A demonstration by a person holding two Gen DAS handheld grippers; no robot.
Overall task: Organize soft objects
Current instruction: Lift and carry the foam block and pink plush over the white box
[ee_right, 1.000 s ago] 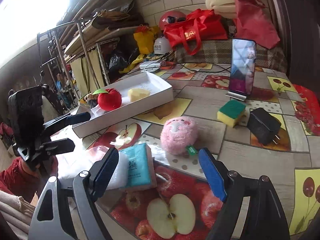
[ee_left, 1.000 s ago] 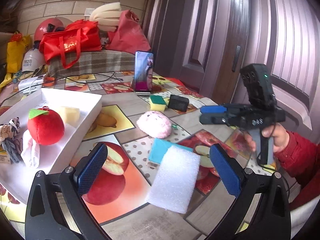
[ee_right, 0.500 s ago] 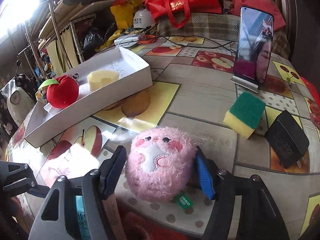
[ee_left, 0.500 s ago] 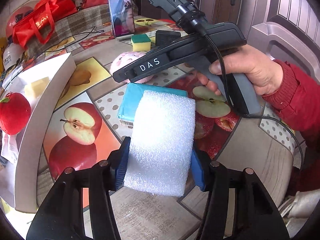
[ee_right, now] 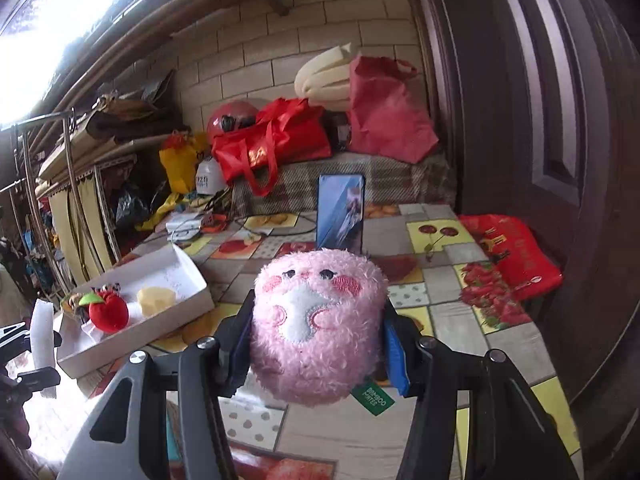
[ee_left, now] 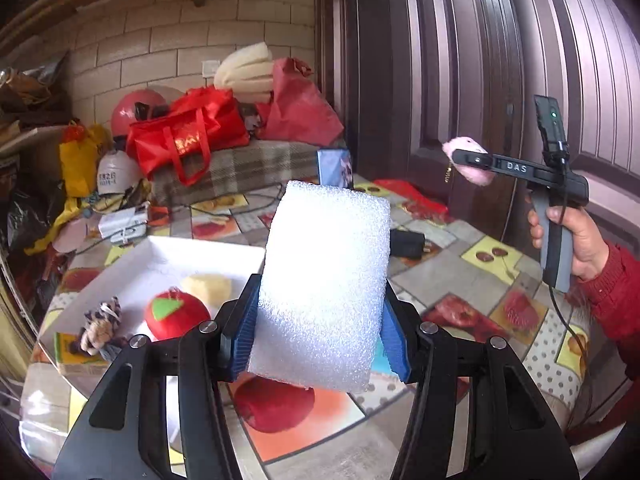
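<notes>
- The shallow white cardboard tray (ee_left: 132, 276), lying at the table's left, is already holding a red plush apple (ee_left: 176, 314), a pale yellow foam chunk (ee_left: 208, 286) and a small brown-and-white plush toy (ee_left: 100, 326).
- The left gripper (ee_left: 320, 332) is clenching a white rectangular foam block (ee_left: 324, 280), lifted clear of the table just right of the tray.
- The right gripper (ee_right: 318, 344) is squeezing tighter on a fluffy pink round plush toy (ee_right: 318, 320), raised above the table's middle.
- Both are still waiting to go into the tray, I judge.
- A teal flat sponge (ee_left: 380, 362) is lying near, partly hidden.
</notes>
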